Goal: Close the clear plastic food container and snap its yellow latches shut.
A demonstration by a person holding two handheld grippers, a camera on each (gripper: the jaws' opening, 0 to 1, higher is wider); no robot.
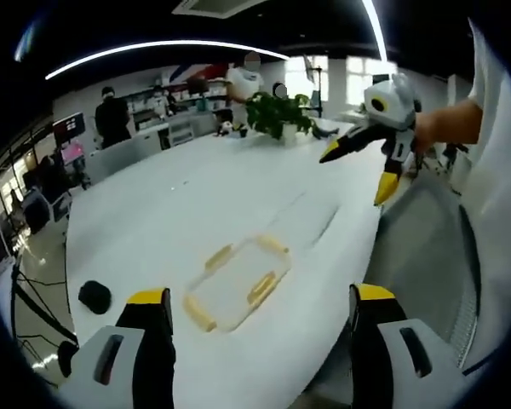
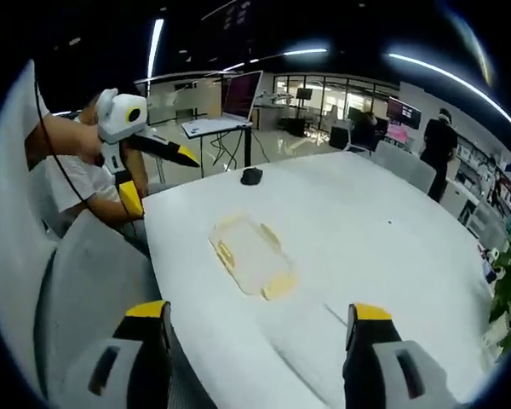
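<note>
Two grippers, both yours, hover wide open and empty.
Your container (image 1: 237, 282) lies lid-on, centre frame on the white desk (image 1: 196, 196), well apart from left gripper (image 1: 260, 328) and right gripper (image 2: 260, 341).

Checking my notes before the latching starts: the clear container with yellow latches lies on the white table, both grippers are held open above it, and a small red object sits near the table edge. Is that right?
One thing is off: the small object near the edge of the white table is black, not red, as the left gripper view shows. The clear container does lie on the table, and the left gripper and right gripper are both open above it.
</note>
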